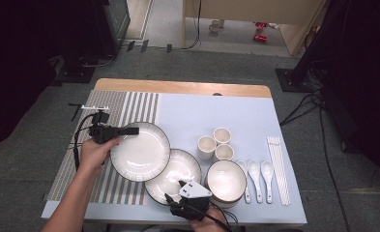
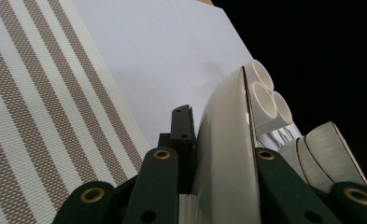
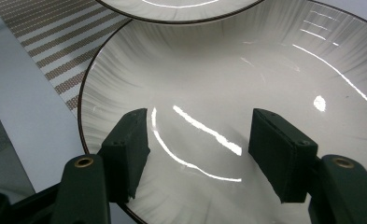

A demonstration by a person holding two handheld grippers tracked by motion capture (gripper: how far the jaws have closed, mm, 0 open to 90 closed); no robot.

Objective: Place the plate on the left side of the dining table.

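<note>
Two white plates with dark rims lie at the table's front left. The upper plate (image 1: 140, 151) overlaps the lower plate (image 1: 175, 174). My left gripper (image 1: 129, 130) is shut on the upper plate's far left rim. In the left gripper view that plate (image 2: 225, 140) stands edge-on between the jaws of the left gripper (image 2: 223, 154), tilted off the striped mat (image 2: 41, 93). At the lower plate's near rim my right gripper (image 1: 174, 189) is open. In the right gripper view its pads (image 3: 202, 140) hover apart over the lower plate (image 3: 246, 79), holding nothing.
Three white cups (image 1: 215, 144) stand right of the plates, with a stack of bowls (image 1: 225, 180) in front of them. Three spoons (image 1: 255, 174) and several chopsticks (image 1: 278, 169) lie farther right. A pale cloth (image 1: 216, 111) covers the table beside the striped mat (image 1: 129, 104).
</note>
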